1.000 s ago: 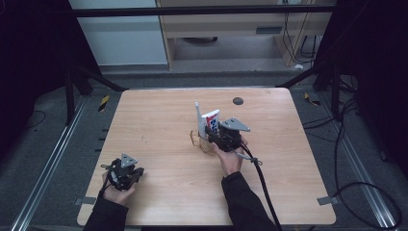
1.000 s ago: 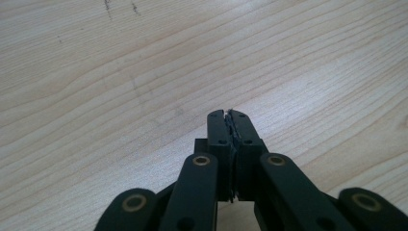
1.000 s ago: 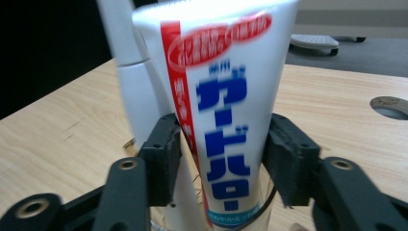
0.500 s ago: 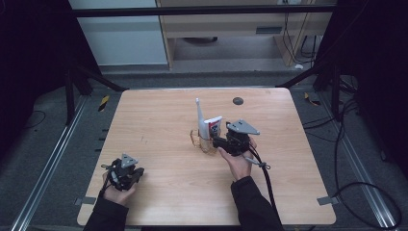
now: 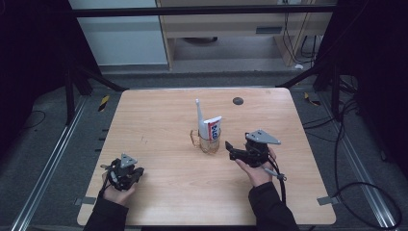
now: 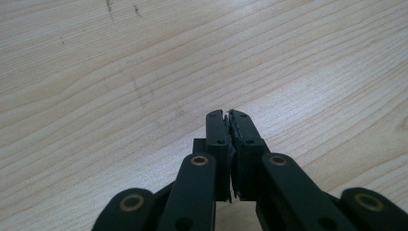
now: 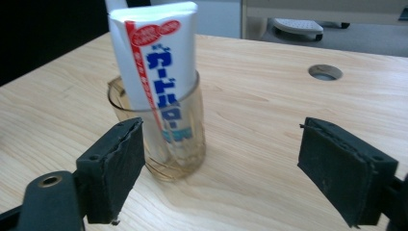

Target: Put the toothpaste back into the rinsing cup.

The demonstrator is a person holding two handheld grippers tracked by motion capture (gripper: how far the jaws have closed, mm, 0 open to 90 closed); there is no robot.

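High view: right hand [image 5: 257, 171] palm-up beside cup [image 5: 208, 142].

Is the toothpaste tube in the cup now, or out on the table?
In. The toothpaste tube stands upright inside the glass cup, beside a white toothbrush. The right claw is open, nothing between its pads.

toothpaste tube [image 7: 159, 72] | standing in glass cup [image 7: 190, 154] near the middle of the desk | blue Japanese katakana lettering running down its white face, roughly "ガードハロー", not surely legible | small white print in the red band at its top, too small to read | lower lettering blurred behind the glass
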